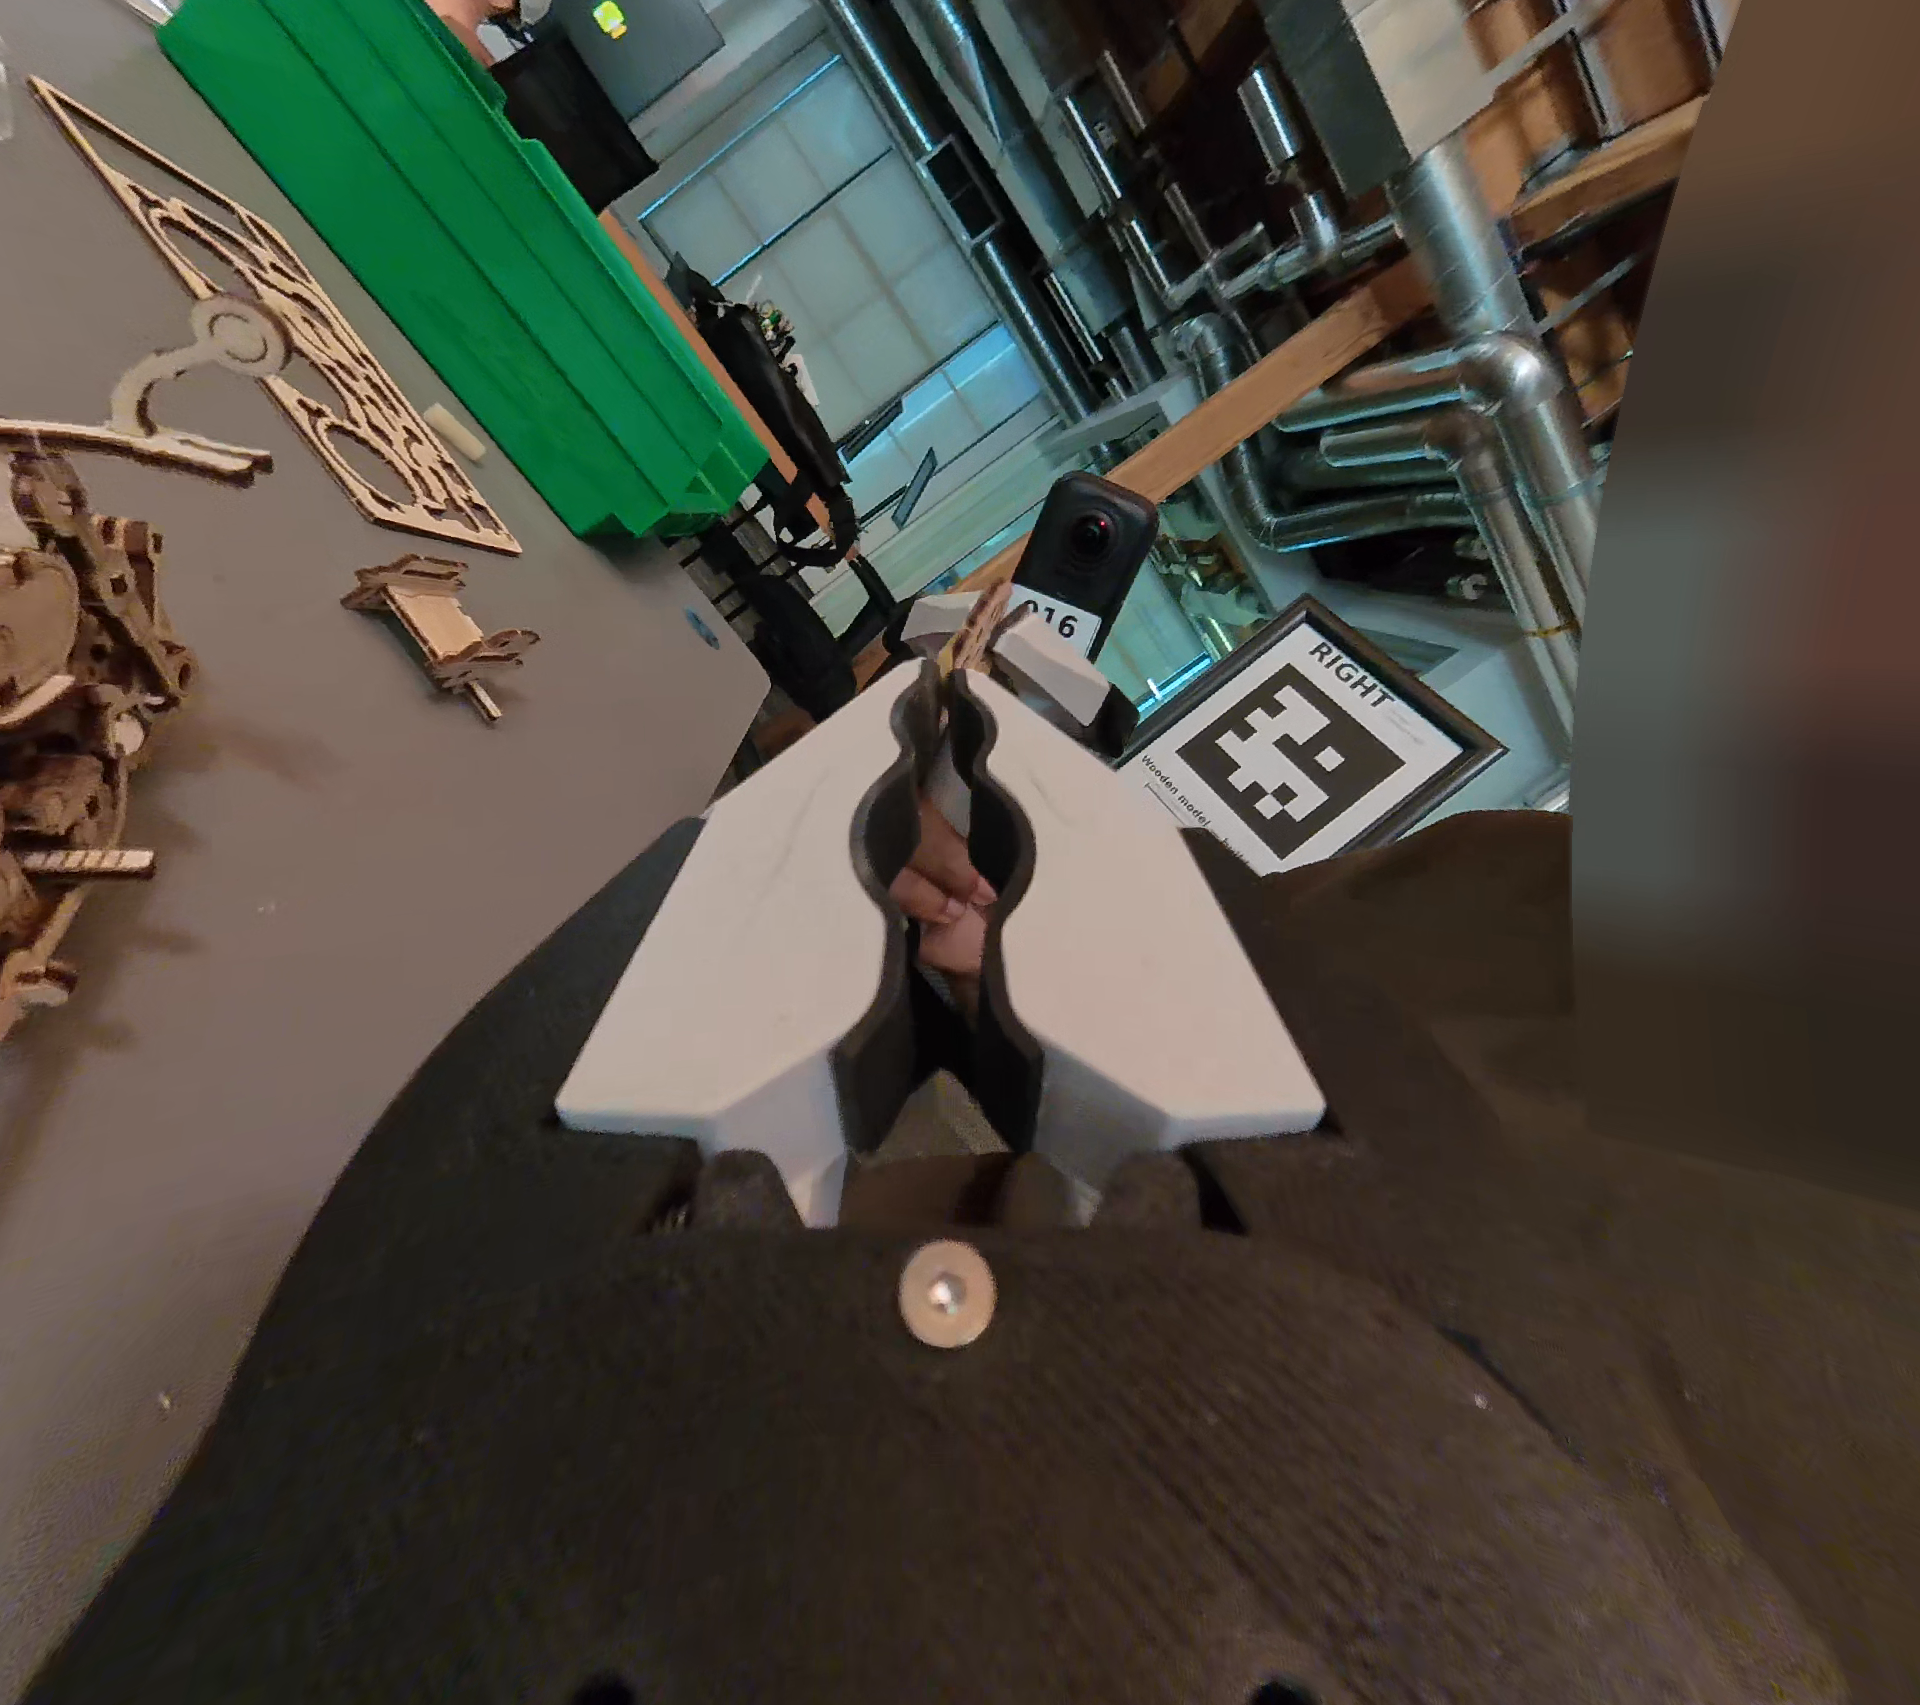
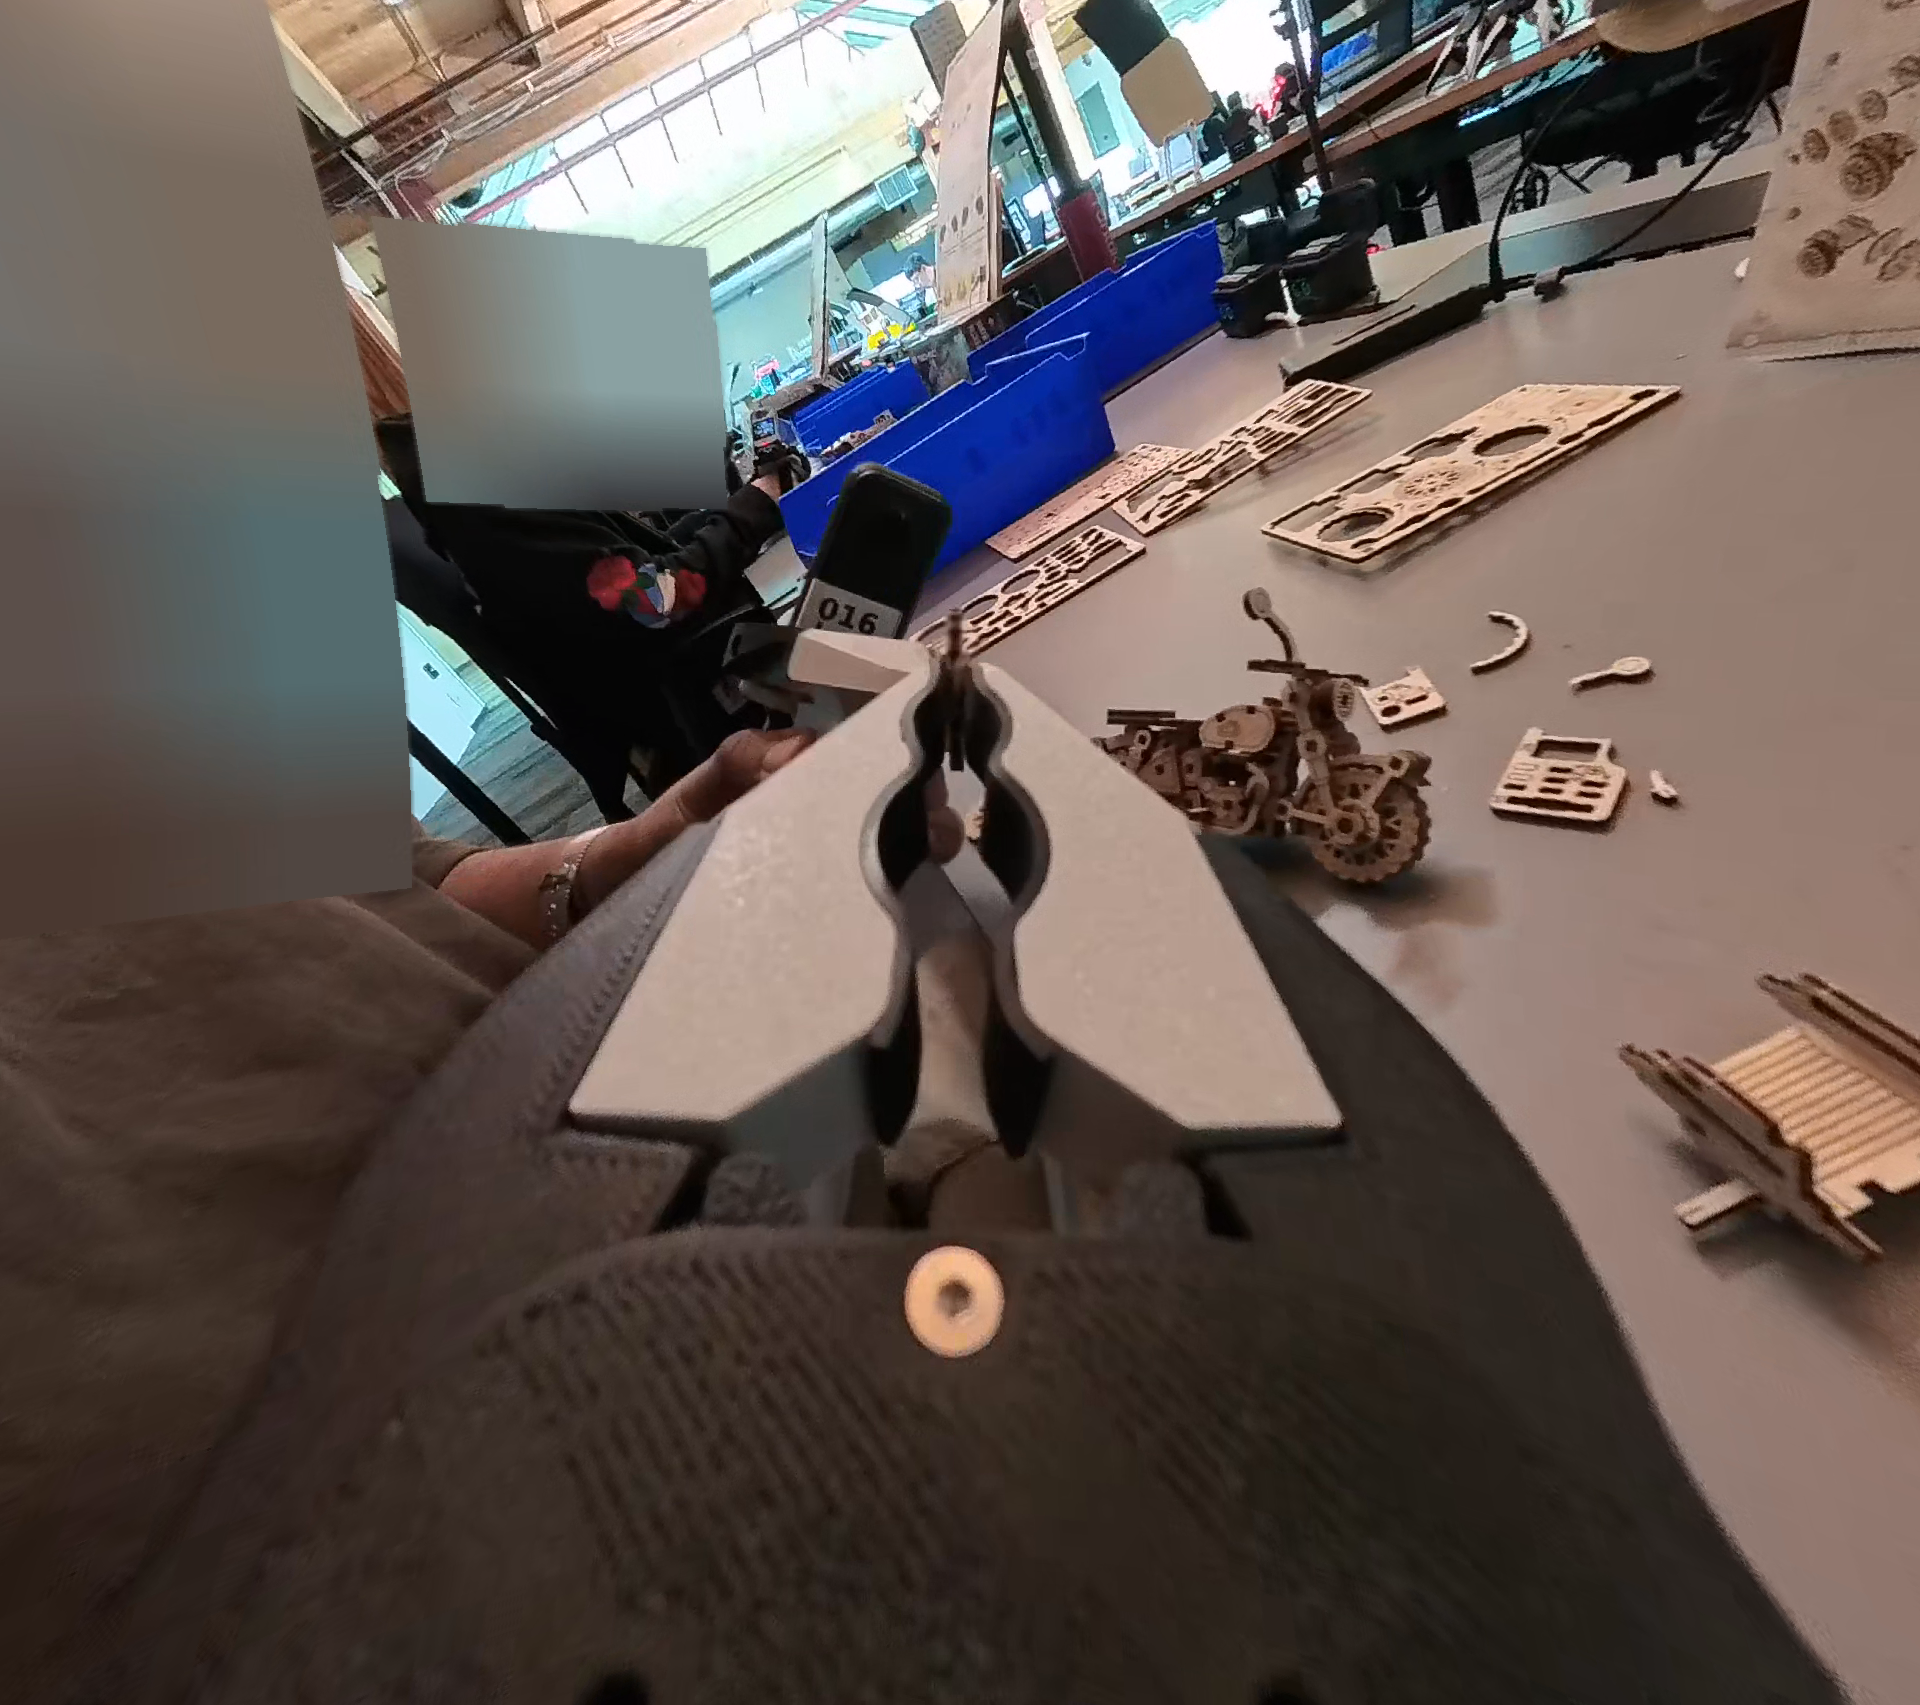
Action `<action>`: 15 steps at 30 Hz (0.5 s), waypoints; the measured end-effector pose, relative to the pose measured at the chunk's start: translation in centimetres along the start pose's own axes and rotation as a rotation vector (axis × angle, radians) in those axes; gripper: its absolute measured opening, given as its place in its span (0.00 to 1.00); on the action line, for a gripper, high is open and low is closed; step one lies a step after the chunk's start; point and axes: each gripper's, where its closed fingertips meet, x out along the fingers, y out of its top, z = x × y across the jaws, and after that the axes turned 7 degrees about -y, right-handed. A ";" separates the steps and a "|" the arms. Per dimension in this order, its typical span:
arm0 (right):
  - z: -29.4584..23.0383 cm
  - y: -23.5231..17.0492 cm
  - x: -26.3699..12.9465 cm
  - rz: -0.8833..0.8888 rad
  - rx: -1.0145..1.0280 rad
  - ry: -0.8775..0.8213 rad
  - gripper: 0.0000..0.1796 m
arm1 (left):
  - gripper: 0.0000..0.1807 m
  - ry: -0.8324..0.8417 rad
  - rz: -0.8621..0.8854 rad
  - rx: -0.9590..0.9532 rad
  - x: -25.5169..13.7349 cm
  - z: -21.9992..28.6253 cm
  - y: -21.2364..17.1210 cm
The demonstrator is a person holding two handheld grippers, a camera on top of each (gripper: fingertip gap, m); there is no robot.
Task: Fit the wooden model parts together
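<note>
Table [image 2: 1558, 876] first, grey and broad, carrying everything you have laid out. On it in your right wrist view stand two blue bins [image 2: 997, 440], and the left wrist view shows one green bin [image 1: 447, 221] along the far edge. Next come the flat laser-cut sheets: you can count about four in the right view, the clearest being the sheet with round cut-outs [image 2: 1455, 476], and one such sheet [image 1: 301, 346] shows in the left view. Then the wooden motorcycle model [image 2: 1288, 751], one, upright on its wheels just beyond your right gripper. Near the right edge lies one ribbed wooden sub-assembly [image 2: 1766, 1125], and a similar small assembly [image 1: 442, 627] sits in the left view. Smaller loose pieces follow: one grid-cut rectangular piece [image 2: 1558, 777], one curved arc piece [image 2: 1501, 642], one spoon-shaped piece [image 2: 1616, 671]. Now your claws. Your right gripper [image 2: 954, 699] has its fingers drawn together at the tips, pinching a thin dark wooden part [image 2: 954, 668] that stands up between them, held over the table's near edge. Your left gripper [image 1: 940, 699] is likewise pressed nearly closed at the tips on a small wooden part [image 1: 977, 632] that pokes out ahead. The two grippers meet tip to tip, each visible in the other's view, so the two parts sit right against one another; whether they are actually engaged cannot be told.
</note>
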 end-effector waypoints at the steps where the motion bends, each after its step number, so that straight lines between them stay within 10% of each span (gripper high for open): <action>1: -0.1 0.1 0.0 0.005 0.006 0.006 0.01 | 0.00 -0.010 0.005 -0.001 0.0 0.1 0.0; 15: -0.2 0.7 -0.3 0.050 0.139 0.074 0.01 | 0.08 -0.087 0.091 -0.069 -0.2 0.3 0.5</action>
